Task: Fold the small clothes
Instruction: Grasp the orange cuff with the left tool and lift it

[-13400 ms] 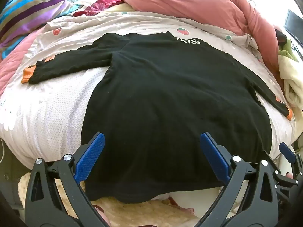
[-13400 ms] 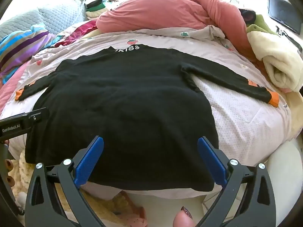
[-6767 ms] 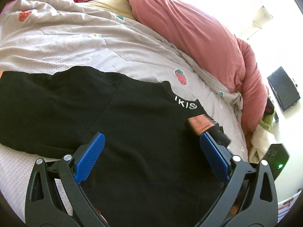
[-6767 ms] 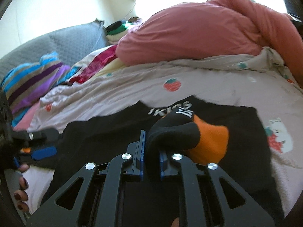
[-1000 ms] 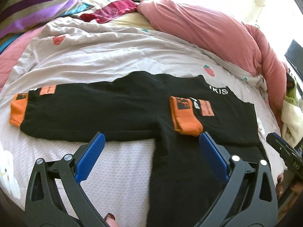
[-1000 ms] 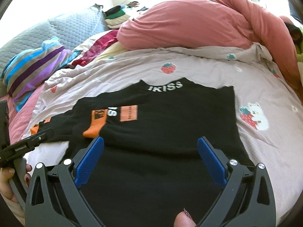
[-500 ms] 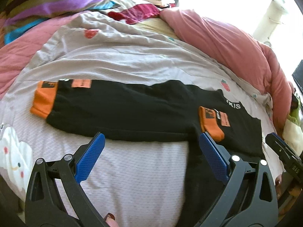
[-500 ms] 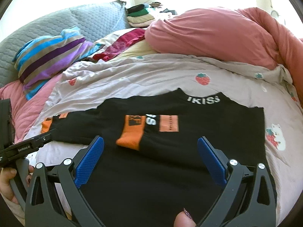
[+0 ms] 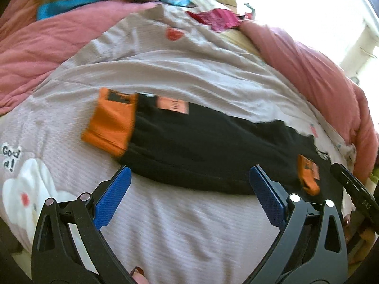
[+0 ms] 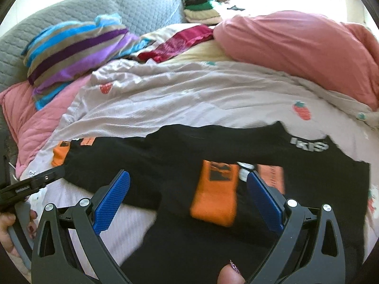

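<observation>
A black long-sleeved top [image 10: 236,146] with orange cuffs lies flat on the bed. Its right sleeve is folded across the chest, its orange cuff [image 10: 215,194] on the body. The left sleeve [image 9: 201,146] stretches out flat, ending in an orange cuff [image 9: 111,125]. My left gripper [image 9: 189,189] is open and empty, just short of that sleeve's near edge. My right gripper [image 10: 187,189] is open and empty over the body, near the folded cuff. The left gripper also shows in the right wrist view [image 10: 35,182].
The top lies on a pale strawberry-print bedsheet [image 10: 189,94]. A pink duvet [image 10: 296,47] is heaped behind, a striped pillow [image 10: 75,47] and pink quilt [image 9: 47,47] to the left, folded clothes [image 10: 201,9] at the back.
Both grippers have moved left. The left gripper has closed in on the outstretched left sleeve, whose cuff now looks larger. Both jaws stay open.
</observation>
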`<control>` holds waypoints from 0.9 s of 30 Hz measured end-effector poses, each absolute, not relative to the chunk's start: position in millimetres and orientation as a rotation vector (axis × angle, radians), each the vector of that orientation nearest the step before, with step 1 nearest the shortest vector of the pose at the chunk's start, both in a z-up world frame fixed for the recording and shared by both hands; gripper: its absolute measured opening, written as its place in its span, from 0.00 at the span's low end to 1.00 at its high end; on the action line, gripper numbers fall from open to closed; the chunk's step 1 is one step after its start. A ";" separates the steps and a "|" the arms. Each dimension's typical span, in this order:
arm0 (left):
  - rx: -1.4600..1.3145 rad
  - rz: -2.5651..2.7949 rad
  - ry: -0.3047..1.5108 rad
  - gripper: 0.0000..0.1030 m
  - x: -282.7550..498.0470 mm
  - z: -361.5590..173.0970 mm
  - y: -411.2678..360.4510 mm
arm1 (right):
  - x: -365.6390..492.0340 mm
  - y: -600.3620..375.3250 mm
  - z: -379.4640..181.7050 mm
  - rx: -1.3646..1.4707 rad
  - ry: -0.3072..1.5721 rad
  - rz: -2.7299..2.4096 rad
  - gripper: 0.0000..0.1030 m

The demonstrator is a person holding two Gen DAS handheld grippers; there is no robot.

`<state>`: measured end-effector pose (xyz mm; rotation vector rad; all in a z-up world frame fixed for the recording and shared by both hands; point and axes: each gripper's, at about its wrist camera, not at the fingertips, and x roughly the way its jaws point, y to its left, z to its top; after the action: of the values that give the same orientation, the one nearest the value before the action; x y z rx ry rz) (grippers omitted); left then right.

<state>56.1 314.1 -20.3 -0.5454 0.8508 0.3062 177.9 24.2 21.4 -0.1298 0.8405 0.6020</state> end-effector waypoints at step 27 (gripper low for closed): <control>-0.569 0.591 0.866 0.22 74.2 -40.3 368.5 | 154.4 -13.9 7.4 -0.040 0.964 0.703 0.96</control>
<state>74.2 368.5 -40.3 -0.5694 0.8658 0.5908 154.4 -13.9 7.4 -0.0396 0.9639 0.7027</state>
